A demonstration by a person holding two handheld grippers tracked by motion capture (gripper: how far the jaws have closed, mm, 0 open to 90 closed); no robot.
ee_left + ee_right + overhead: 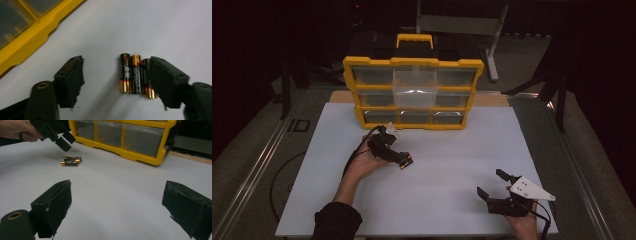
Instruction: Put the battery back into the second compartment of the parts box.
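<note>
Three batteries (135,75) lie side by side on the white table (452,150), left of its middle and a little in front of the yellow drawer cabinet (412,92) at the far edge. The left gripper (116,80) hangs over them, jaws half spread, one pad against the outermost battery, none clamped. The right gripper (116,205) sits near the front right corner, jaws wide and empty

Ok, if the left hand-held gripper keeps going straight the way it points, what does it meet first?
Probably the batteries: three lie side by side on the white table, just between the left hand-held gripper's open jaws, close against one jaw. How far above them it hangs is unclear.
</note>
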